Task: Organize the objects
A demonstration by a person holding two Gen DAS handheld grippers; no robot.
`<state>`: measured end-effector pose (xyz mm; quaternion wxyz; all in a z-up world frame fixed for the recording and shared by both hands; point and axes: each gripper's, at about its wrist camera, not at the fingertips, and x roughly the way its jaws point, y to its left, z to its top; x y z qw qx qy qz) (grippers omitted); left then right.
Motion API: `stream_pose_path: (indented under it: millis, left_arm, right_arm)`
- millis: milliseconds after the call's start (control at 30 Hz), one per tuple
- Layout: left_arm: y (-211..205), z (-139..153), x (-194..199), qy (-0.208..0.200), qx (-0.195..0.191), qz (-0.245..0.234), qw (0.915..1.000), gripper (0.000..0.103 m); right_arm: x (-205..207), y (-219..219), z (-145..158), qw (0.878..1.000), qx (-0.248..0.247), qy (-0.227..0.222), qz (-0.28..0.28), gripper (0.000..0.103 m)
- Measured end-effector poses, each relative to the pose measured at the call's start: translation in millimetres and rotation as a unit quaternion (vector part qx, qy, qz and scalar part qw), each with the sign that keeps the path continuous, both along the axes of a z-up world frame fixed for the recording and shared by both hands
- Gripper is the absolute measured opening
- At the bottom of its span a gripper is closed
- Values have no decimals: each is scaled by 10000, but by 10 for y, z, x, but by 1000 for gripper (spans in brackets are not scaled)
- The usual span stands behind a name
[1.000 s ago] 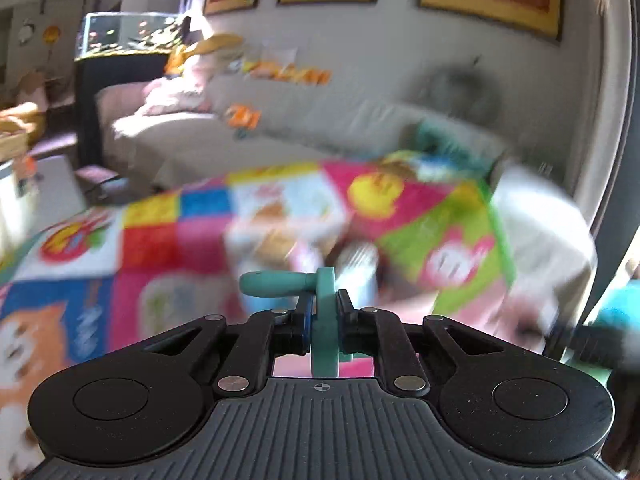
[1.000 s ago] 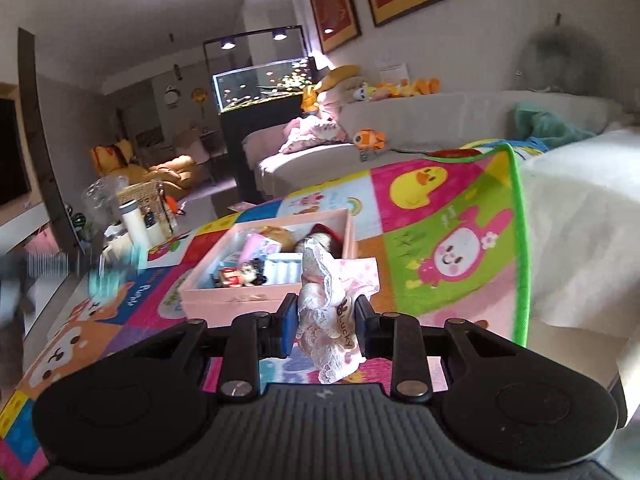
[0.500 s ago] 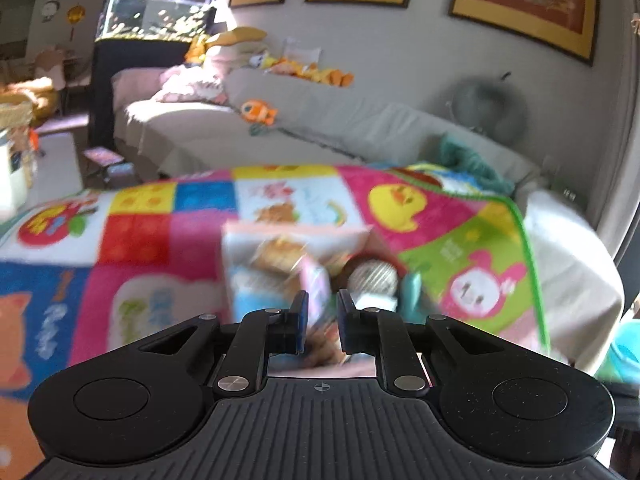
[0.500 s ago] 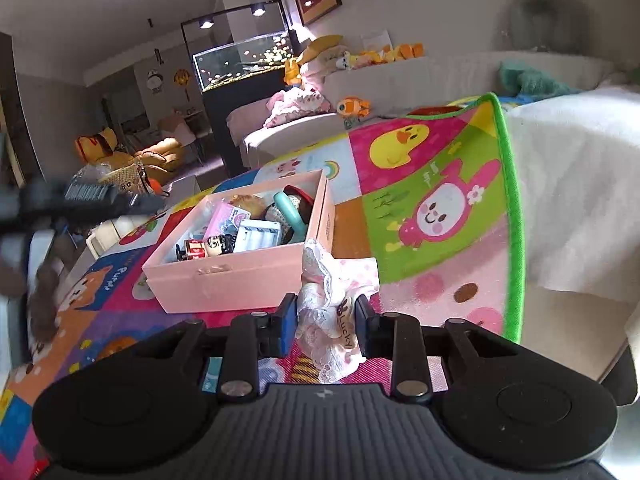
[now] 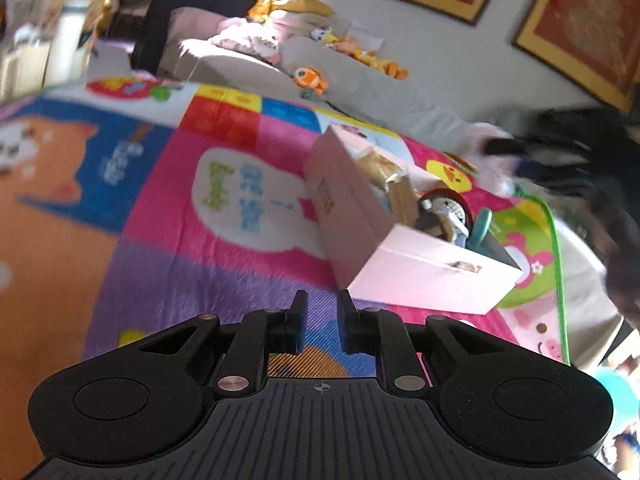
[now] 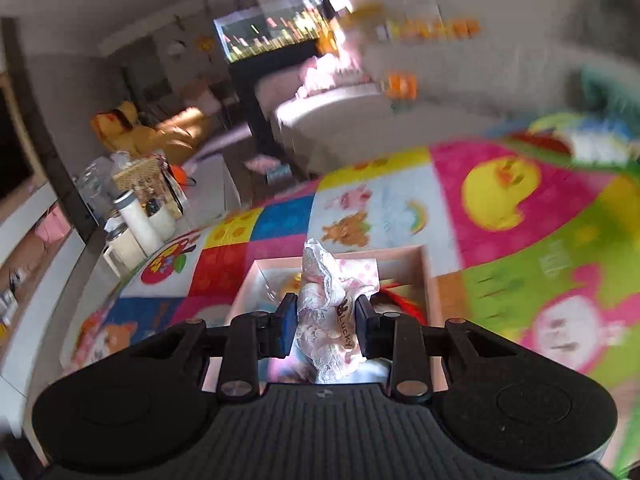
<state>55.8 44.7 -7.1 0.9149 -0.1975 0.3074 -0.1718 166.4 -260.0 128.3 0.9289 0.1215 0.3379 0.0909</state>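
Note:
A pink box sits on the colourful play mat, holding several small things, among them a teal-handled tool. My left gripper is open and empty, low over the mat just left of the box's near corner. My right gripper is shut on a pink-and-white lacy cloth pouch marked "Lucky", held above the open pink box. The right gripper shows as a dark blur at the right of the left wrist view.
The play mat covers the surface, with a green border at the right. A grey sofa with plush toys stands behind. A fish tank, bottles and jars stand at the left.
My left gripper let go of the teal-handled tool into the box, opened, and drew back to the left of the box. My right gripper carried the pouch from beside the box to above it.

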Motion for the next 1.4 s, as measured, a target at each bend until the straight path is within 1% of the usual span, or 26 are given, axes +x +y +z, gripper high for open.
stream_pose_path:
  millis: [33, 133, 200, 267, 333, 367, 400, 433, 500, 533, 600, 633, 733, 833, 900, 933, 967, 1033, 1067, 1100, 1133, 1200, 1233, 1267, 1333, 1400]
  left_arm:
    - [43, -15, 16, 141, -189, 24, 9997, 17]
    - [158, -28, -23, 30, -645, -16, 9979, 17]
    - [173, -30, -35, -26, -736, -72, 9973, 17]
    - [171, -13, -54, -166, -758, -135, 9969, 17]
    - [159, -4, -64, -199, -756, -213, 9967, 17]
    - [155, 0, -67, -219, -745, -234, 9967, 17]
    - [156, -1, -68, -222, -748, -238, 9967, 17]
    - [165, 1, -65, -207, -769, -225, 9966, 17]
    - [182, 22, -61, -182, -743, -173, 9969, 17]
    - [179, 61, -71, -214, -670, -166, 9974, 17]
    - [155, 178, -73, -332, -581, -212, 9975, 17]
    - [131, 247, -56, -363, -571, -241, 9974, 17]
    - [-11, 490, 109, -412, -369, -319, 9980, 17]
    - [-261, 699, 406, -439, 155, -284, 9985, 17]
    - [-429, 722, 626, -238, 460, -308, 9982, 17]
    - [-520, 708, 745, -46, 658, -343, 9972, 17]
    - [-626, 678, 870, 209, 983, -354, 9943, 18]
    - [-761, 600, 1031, 558, 1566, -149, 9860, 33]
    - [-781, 569, 1064, 646, 1707, -41, 9832, 46]
    - [-776, 548, 1078, 705, 1780, 65, 9815, 58]
    - [-741, 537, 1075, 737, 1795, 168, 9809, 64]
    - [-612, 521, 1048, 814, 1736, 317, 9809, 87]
    - [-537, 516, 1028, 837, 1723, 418, 9806, 92]
    - [-441, 521, 1009, 827, 1729, 558, 9799, 95]
    - [-285, 512, 976, 706, 1800, 752, 9782, 95]
    - [-116, 506, 1005, 558, 1868, 917, 9765, 99]
  right_arm:
    - [209, 79, -43, 9998, -42, 164, -91, 29]
    - [695, 268, -185, 9963, -548, 497, -439, 29]
    - [960, 304, -310, 9915, -767, 833, -647, 29]
    - [1159, 294, -498, 9840, -822, 1358, -814, 30]
    - [1253, 328, -582, 9816, -962, 1451, -778, 32]
    - [1268, 346, -596, 9815, -1027, 1453, -705, 40]
    - [1276, 349, -596, 9815, -1039, 1473, -650, 53]
    - [1251, 327, -578, 9816, -1008, 1485, -657, 57]
    - [1156, 244, -466, 9851, -852, 1367, -595, 64]
    - [1045, 166, -359, 9885, -703, 1212, -565, 68]
    - [818, 23, -166, 9936, -520, 822, -576, 81]
    - [658, -56, -64, 9953, -541, 565, -564, 82]
    - [200, -232, 74, 9956, -800, -23, -478, 83]
    - [-255, -297, -6, 9914, -1219, -394, -250, 82]
    - [-519, -261, -136, 9846, -1647, -578, -91, 81]
    - [-661, -223, -223, 9806, -1851, -636, 52, 81]
    - [-750, -202, -304, 9788, -1939, -627, 199, 80]
    - [-888, -157, -469, 9770, -2029, -482, 446, 79]
    - [-931, -115, -549, 9753, -2113, -425, 478, 79]
    - [-936, -73, -642, 9731, -2223, -383, 478, 77]
    - [-924, -22, -737, 9706, -2334, -340, 490, 75]
    - [-864, 71, -867, 9702, -2346, -237, 556, 63]
    - [-826, 135, -927, 9708, -2310, -200, 608, 60]
    - [-774, 205, -952, 9711, -2295, -179, 624, 64]
    - [-694, 351, -971, 9723, -2230, -207, 674, 65]
    - [-615, 507, -967, 9732, -2159, -231, 759, 65]
